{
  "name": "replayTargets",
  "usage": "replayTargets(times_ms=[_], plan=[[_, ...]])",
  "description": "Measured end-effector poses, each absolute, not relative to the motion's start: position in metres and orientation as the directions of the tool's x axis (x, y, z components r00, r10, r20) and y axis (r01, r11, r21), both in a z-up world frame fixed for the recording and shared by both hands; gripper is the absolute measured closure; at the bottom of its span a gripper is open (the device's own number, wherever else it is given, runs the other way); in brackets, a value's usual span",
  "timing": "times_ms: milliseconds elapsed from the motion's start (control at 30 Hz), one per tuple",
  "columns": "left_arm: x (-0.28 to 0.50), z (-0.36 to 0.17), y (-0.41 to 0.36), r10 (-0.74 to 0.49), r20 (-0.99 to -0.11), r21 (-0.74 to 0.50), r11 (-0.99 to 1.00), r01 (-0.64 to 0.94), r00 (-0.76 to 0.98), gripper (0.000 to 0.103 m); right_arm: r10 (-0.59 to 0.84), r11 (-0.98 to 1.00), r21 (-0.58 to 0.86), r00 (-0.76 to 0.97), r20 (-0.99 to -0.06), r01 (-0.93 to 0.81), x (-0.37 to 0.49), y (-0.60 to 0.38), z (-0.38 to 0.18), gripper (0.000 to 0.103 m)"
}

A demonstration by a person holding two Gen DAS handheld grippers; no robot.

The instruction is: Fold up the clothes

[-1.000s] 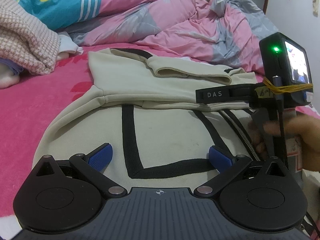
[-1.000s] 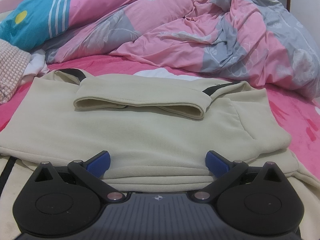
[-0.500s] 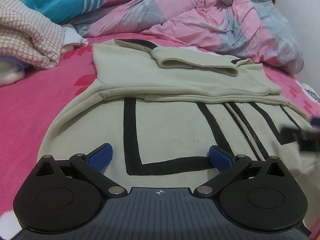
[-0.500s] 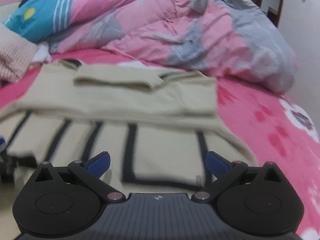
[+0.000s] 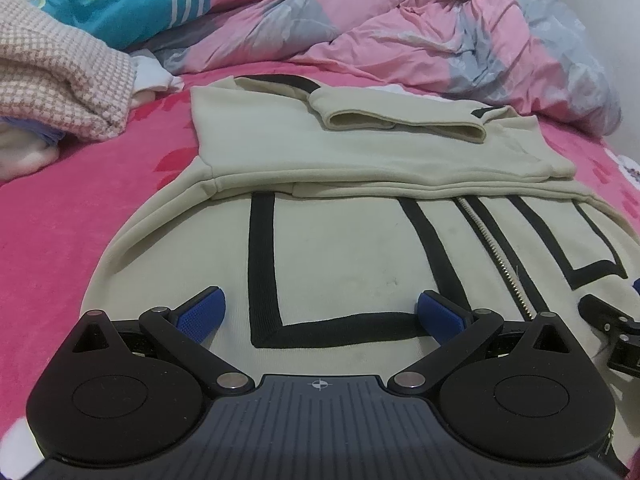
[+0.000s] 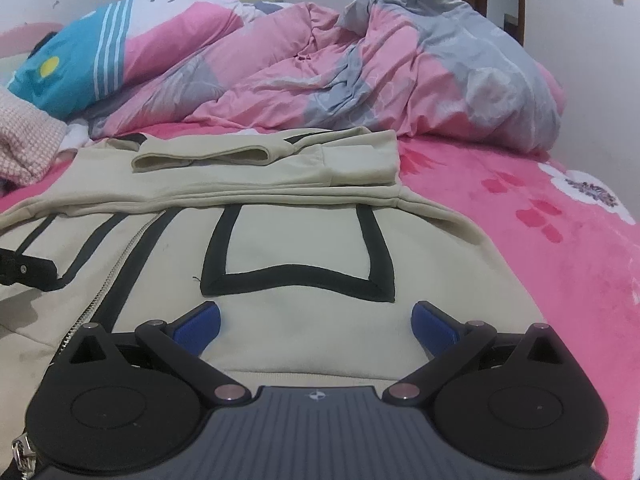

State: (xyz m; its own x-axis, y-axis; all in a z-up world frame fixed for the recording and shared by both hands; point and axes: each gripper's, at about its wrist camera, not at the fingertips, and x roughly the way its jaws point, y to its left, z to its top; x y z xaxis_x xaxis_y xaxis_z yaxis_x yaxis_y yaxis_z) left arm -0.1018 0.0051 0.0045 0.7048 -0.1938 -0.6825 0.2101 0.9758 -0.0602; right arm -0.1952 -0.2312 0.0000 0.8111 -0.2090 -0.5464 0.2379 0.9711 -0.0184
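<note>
A beige zip jacket [image 5: 340, 256] with black stripe trim lies flat on the pink bed sheet [image 5: 60, 240], front side up, its metal zipper [image 5: 492, 252] running from near to far. The far part carries a folded layer of the same cloth, and a sleeve cuff [image 5: 404, 124] lies across the top of that fold. In the right wrist view the same jacket [image 6: 304, 240] shows a black rectangular outline on its right panel, with the zipper [image 6: 116, 268] to the left of it.

The left tongs [image 5: 320, 314] hover low over the near left panel, spread wide, blue pads apart and holding nothing. The right tongs [image 6: 314, 324] stand over the near right panel, likewise wide open and empty. Each tool's black tip shows at the edge of the other's view.

Beyond the jacket a crumpled pink and grey duvet [image 6: 360, 76] fills the far side of the bed. To the far left lie a blue striped pillow [image 5: 132, 0] and a pink knitted blanket [image 5: 52, 76].
</note>
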Motion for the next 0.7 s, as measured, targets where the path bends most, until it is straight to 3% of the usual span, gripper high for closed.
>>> replayTargets(times_ms=[700], plan=[[-0.114, -0.003, 0.006, -0.197, -0.603, -0.072, 0.979, 0.193, 0.773, 0.0, -0.225, 0.966, 0.002, 0.85, -0.476, 0.257, -0.21, -0.228, -0.007, 0.0]])
